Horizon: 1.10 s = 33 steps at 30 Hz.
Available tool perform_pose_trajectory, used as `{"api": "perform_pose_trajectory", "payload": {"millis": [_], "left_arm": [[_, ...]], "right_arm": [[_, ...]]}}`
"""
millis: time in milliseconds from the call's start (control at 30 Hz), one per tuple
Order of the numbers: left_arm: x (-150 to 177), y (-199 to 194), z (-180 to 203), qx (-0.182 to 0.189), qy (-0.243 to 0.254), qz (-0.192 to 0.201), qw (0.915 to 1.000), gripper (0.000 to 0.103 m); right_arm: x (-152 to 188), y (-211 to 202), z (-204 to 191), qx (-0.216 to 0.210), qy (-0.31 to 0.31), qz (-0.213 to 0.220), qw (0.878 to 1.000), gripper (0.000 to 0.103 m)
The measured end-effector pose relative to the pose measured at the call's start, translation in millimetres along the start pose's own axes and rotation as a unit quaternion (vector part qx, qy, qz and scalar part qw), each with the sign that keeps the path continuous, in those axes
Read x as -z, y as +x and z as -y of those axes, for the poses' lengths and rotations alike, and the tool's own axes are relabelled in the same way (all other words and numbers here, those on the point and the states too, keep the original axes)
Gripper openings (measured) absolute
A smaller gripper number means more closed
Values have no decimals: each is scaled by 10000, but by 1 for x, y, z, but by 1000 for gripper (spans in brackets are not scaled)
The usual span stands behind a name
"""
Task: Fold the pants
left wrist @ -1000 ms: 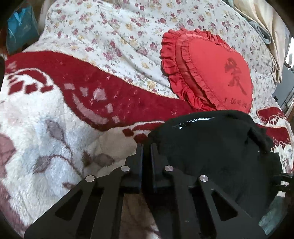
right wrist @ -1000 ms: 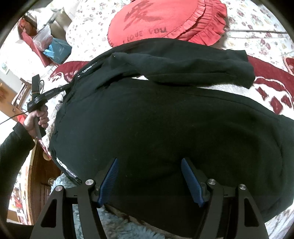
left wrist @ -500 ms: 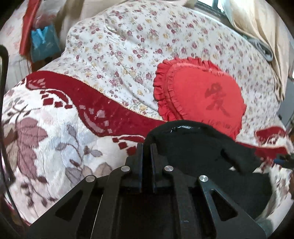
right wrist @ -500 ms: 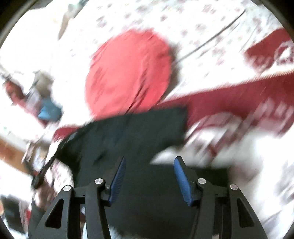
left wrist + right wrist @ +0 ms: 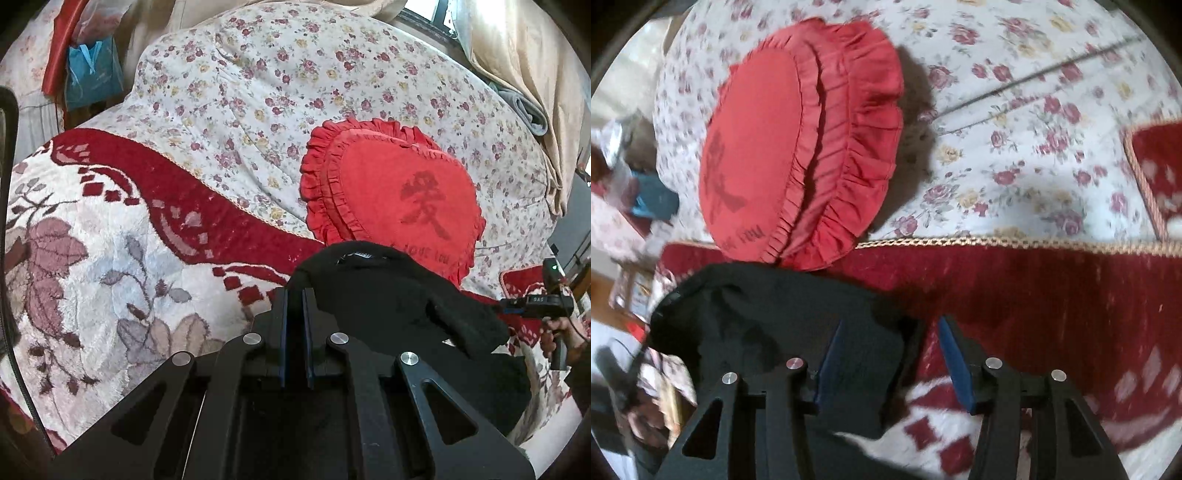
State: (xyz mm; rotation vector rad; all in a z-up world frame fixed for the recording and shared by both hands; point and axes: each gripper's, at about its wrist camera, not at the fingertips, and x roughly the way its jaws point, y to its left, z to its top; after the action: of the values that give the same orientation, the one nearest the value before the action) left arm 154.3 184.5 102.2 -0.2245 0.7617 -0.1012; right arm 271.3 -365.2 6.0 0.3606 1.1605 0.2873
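Left wrist view: black pants (image 5: 388,295), bunched in a dark heap on the bed, lying over the red-and-white plush blanket (image 5: 110,258); far edge of the heap overlaps the lower rim of the heart-shaped red cushion (image 5: 399,195). One folded flap of the pants juts toward the right. Left claw (image 5: 294,295): fingers drawn together with only a narrow slit between the blue pads, clamped on the near-left edge of the pants. Right claw (image 5: 517,308), seen at the right margin just beside the pants, carried by the person's right hand (image 5: 557,332); its fingers too small to read there.

Right wrist view: right claw (image 5: 890,328), fingers set well apart; left blue pad (image 5: 831,354) over the black cloth, right blue pad (image 5: 955,362) over the blanket, nothing gripped between them. A corner of the pants (image 5: 768,325) lies between and left of the pads. Picture slightly blurred.

Surroundings: floral bedspread (image 5: 258,92) beyond the blanket, carrying the cushion; gold braid trim (image 5: 997,242) along the blanket's red border; blue bag (image 5: 92,74) hanging at far left; beige curtain (image 5: 517,74) at upper right.
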Motion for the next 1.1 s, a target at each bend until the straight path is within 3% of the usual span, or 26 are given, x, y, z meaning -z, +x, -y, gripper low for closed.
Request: {"api": "perform_pose_trajectory", "payload": {"millis": [133,233,267,400,500,633,800,967,1100], "left_arm": [[-1,5,2,-5,3,-46,10000,6],[-2,8,4,-21,-2,-59,10000,6],[-4,9,4,-44,-1,-68,10000,6],[-14,10,8,-137,118,-76,9998,6],[-17,3,12,-149,212,-21,9997,6],[-2,-13,13,-192,390,24,9991,6],[33,-36,6,-248,625,-24,9977,6],[82,-51,-1,-176,887,-191,9957,6],[129,-55,-22,-90,476,-590,9971,9]], "right_arm": [[2,13,-8,194,-399,-159,9989,49],[4,22,-14,429,-727,-214,9962,22],[5,22,-16,507,-813,-202,9952,4],[5,-3,-28,649,-1135,246,9911,4],[3,-38,-40,1046,-1570,685,9797,4],[24,-76,-62,1642,-2485,1123,9480,4],[89,-99,-78,1856,-3380,1379,9123,4],[160,-99,-64,1791,-3602,1318,9060,4],[202,-93,-45,1828,-3560,1266,9076,4]]}}
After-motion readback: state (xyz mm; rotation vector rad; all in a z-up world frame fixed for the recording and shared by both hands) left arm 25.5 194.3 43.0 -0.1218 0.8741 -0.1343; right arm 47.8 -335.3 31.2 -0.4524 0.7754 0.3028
